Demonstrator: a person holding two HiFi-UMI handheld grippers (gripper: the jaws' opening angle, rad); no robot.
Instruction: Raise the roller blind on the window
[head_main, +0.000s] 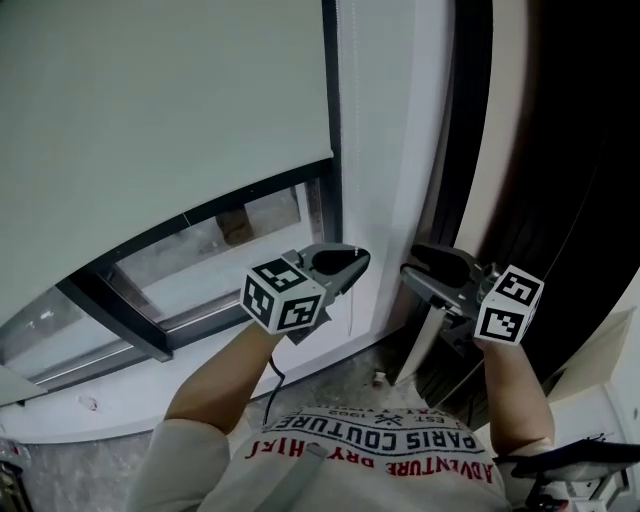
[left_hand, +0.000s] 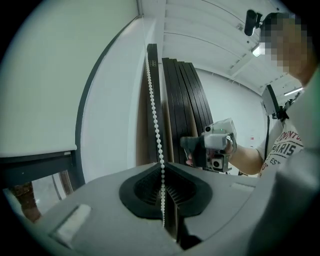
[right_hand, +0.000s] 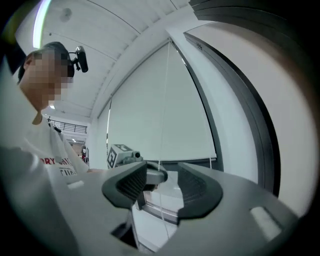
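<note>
Head view: the roller blind (head_main: 150, 110) covers most of the window (head_main: 215, 248), so raising mostly remains; left gripper view: the left gripper (left_hand: 164, 197) clamps the bead chain (left_hand: 154, 115); right gripper view: the right gripper (right_hand: 162, 185) stands open, the chain passing ungripped between its jaws.

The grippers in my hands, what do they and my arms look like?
Both the left gripper and the right gripper are grey plastic with black ribbed pads. Each carries a white cube with black square markers. A black cable hangs from the left one. The person wears a pale short-sleeved T-shirt with red print.
</note>
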